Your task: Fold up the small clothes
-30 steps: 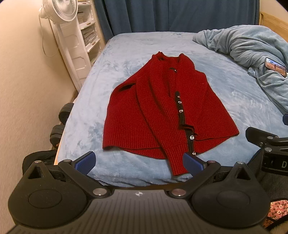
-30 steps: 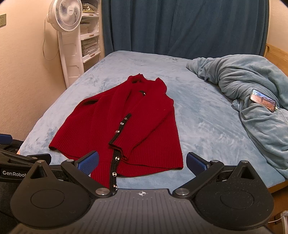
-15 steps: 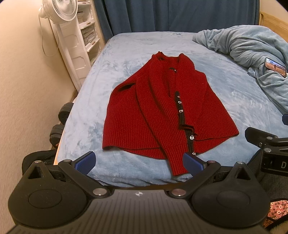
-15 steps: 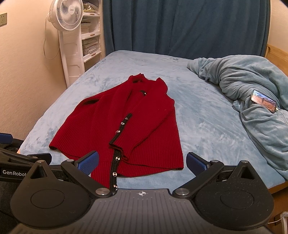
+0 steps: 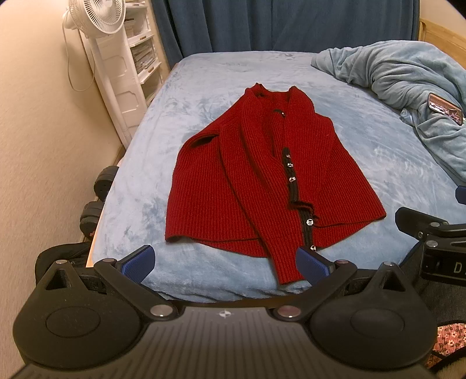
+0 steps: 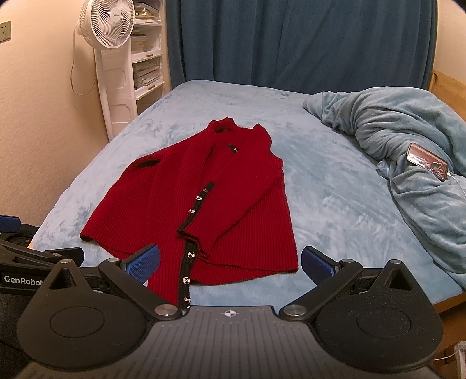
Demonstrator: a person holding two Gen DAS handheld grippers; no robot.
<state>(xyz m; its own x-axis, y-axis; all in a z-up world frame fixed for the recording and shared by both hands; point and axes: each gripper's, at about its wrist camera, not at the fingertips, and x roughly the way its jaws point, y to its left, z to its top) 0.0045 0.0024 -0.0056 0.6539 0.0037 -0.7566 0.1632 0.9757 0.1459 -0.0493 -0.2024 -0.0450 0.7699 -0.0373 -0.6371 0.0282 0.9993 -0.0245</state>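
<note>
Waiting near bed edge: L gripper + R gripper both wide open, holding nothing | red cardigan flat on blue bed, both sleeves crossed over front, so about half done; bottom-to-top fold left | far: rumpled blanket w/ phone, white fan, shelf, blue curtain.

Count: one red ribbed knit cardigan; one crumpled light-blue fleece blanket; one phone; one white pedestal fan; two black two-finger grippers, left, right.
</note>
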